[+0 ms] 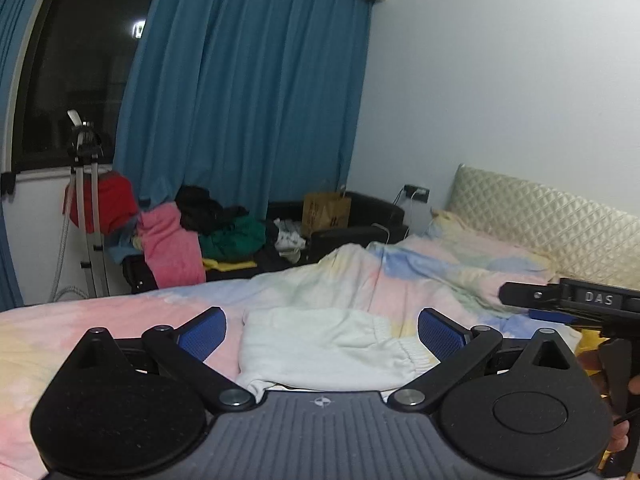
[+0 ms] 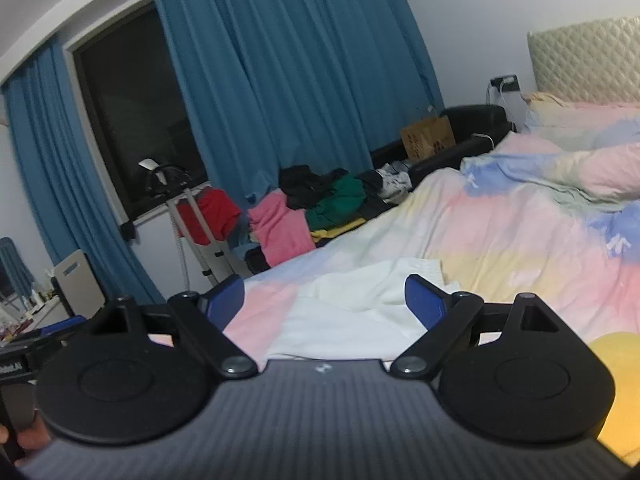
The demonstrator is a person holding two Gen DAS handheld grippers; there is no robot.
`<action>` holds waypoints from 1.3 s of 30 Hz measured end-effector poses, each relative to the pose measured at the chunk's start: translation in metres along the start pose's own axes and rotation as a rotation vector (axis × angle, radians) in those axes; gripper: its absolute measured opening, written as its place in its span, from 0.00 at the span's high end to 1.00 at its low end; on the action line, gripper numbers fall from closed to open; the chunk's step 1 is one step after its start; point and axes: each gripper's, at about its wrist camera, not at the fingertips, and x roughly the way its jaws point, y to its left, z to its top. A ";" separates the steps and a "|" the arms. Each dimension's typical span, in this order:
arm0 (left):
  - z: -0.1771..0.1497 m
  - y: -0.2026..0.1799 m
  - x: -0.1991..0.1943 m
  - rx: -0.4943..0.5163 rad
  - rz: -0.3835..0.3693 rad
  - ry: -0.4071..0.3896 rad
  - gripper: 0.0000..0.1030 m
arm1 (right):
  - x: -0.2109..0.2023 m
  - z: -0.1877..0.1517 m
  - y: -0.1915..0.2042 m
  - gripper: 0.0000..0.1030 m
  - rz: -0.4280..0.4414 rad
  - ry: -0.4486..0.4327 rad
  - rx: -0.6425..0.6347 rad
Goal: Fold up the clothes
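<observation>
A white garment (image 1: 320, 348) with an elastic hem lies folded on the pastel bed cover (image 1: 80, 328). My left gripper (image 1: 322, 330) hovers above it, its jaws wide open, and the blue pads (image 1: 204, 332) touch nothing. In the right wrist view the same white garment (image 2: 360, 312) lies below my right gripper (image 2: 324, 298), which is also open and empty. The black housing of the right gripper (image 1: 580, 300) shows at the right edge of the left wrist view. A hand (image 2: 28, 440) holds a grip at the lower left.
A yellow item (image 2: 616, 380) lies on the bed at the right. Beyond the bed a dark sofa (image 1: 360, 216) carries a pile of pink, green and black clothes (image 1: 208, 232) and a paper bag (image 1: 326, 210). A steamer stand (image 1: 86, 200), blue curtains (image 1: 248, 92) and a quilted headboard (image 1: 552, 216) surround it.
</observation>
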 end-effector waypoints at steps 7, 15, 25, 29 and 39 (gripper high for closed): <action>-0.020 -0.003 -0.040 -0.003 0.058 -0.027 0.00 | -0.023 -0.025 0.027 0.14 -0.020 -0.035 -0.086; -0.054 0.000 -0.039 0.008 0.108 -0.022 0.00 | -0.016 -0.073 0.045 0.14 -0.054 -0.035 -0.179; -0.090 0.016 -0.025 -0.021 0.153 -0.029 0.00 | 0.011 -0.124 0.045 0.14 -0.146 0.008 -0.225; -0.096 0.018 -0.022 -0.006 0.168 -0.024 0.00 | 0.013 -0.128 0.045 0.14 -0.170 0.008 -0.222; -0.105 0.017 -0.016 0.002 0.180 0.019 0.00 | 0.014 -0.129 0.042 0.14 -0.194 0.019 -0.215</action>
